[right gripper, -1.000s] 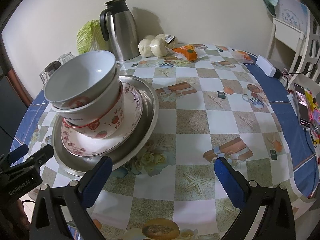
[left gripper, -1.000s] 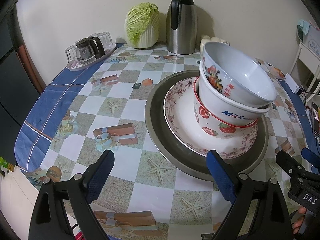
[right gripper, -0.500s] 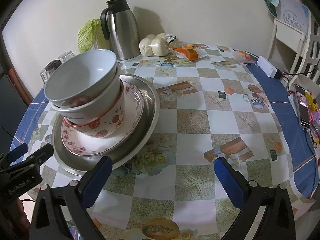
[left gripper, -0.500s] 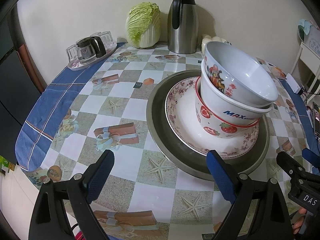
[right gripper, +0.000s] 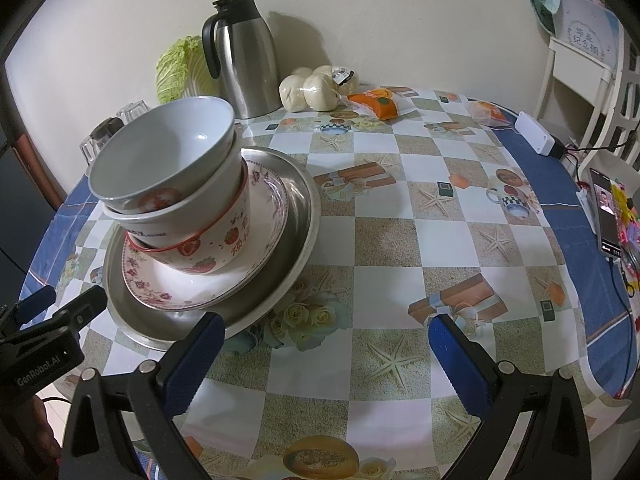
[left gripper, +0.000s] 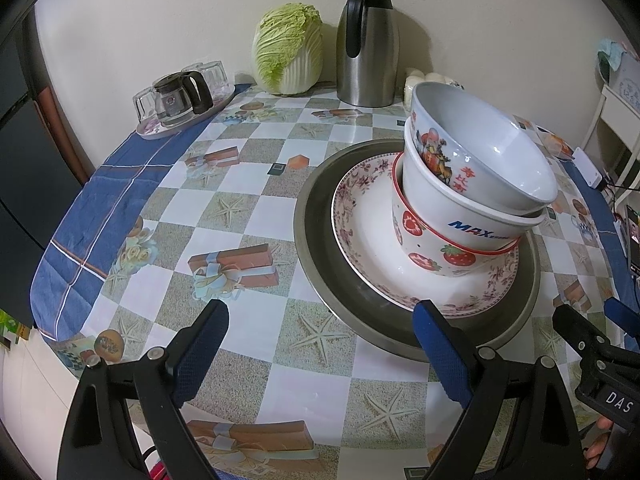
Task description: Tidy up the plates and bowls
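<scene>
Bowls stacked, seemingly tilted, on plate

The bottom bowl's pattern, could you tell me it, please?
Red strawberries with a red rim, clearest in the left wrist view.

Right gripper jaws wide apart above tablecloth; three nested bowls on floral plate, inside steel tray, left of gripper
</scene>
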